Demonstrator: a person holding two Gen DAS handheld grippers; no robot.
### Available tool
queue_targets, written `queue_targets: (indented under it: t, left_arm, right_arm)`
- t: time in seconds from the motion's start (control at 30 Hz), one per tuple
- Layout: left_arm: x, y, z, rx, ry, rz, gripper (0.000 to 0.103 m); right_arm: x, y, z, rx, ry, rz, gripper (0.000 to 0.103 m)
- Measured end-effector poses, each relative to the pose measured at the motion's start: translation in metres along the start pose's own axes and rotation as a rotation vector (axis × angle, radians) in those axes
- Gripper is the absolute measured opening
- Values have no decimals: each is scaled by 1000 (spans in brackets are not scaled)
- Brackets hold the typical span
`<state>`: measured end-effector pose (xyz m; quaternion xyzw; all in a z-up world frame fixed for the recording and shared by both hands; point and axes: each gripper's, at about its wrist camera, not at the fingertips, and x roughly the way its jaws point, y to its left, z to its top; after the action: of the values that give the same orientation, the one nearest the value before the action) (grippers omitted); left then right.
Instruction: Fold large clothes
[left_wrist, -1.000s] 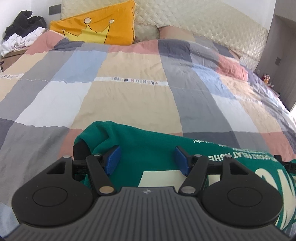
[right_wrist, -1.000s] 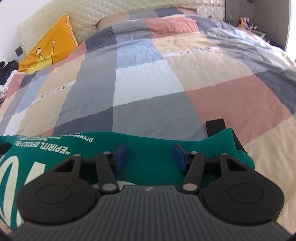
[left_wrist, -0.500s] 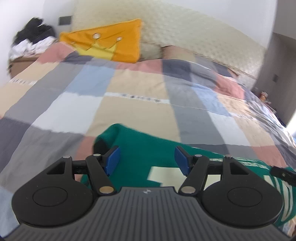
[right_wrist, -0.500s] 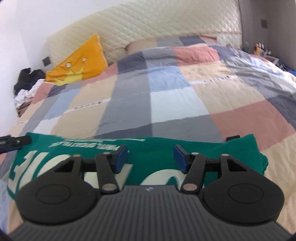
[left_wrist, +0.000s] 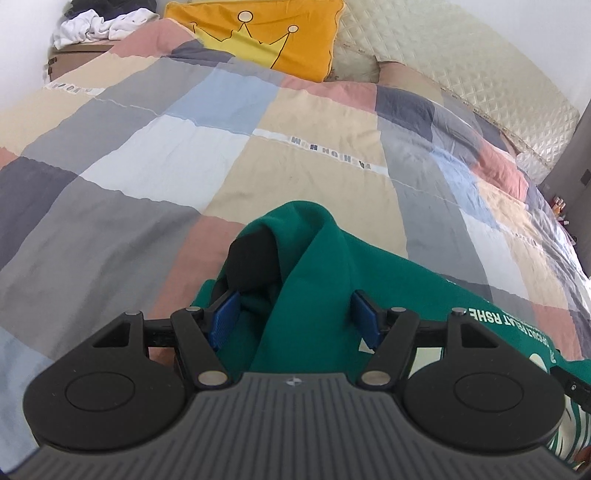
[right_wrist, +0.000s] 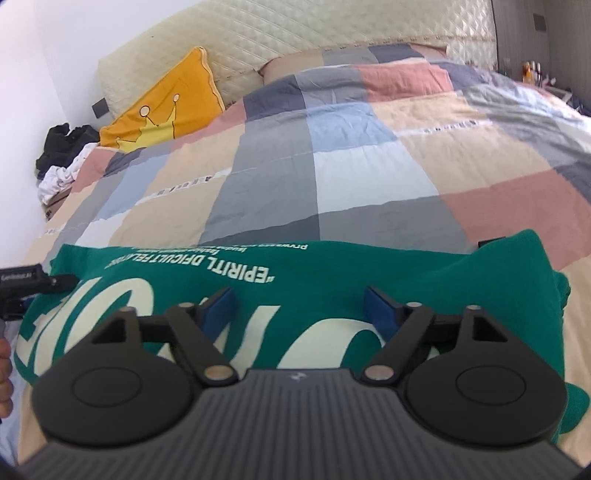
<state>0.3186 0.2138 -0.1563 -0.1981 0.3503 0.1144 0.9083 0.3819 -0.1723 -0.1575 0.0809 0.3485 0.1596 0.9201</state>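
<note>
My left gripper (left_wrist: 295, 319) stands wide, a raised fold of the green sweatshirt (left_wrist: 317, 266) with its black cuff (left_wrist: 253, 258) bunched between the blue pads; neither pad presses on the cloth. My right gripper (right_wrist: 299, 308) has just been opening and hangs released above the sweatshirt's cream lettering. The sweatshirt lies across the near edge of the patchwork duvet (right_wrist: 332, 155). A yellow crown cushion (left_wrist: 266, 33) leans at the headboard (right_wrist: 295, 33).
</note>
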Motion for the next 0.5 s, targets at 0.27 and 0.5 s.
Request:
queue_targets:
  t: [0.27,0.5]
  left_arm:
    - [-40,-2,-10,-20,-70,7,73]
    - [-104,-25,-36,31,-143,-52,80]
  right_arm:
    - [-22,11,-7,-24,-82,-39,81]
    - [-70,11,-6,41,-142,19,82]
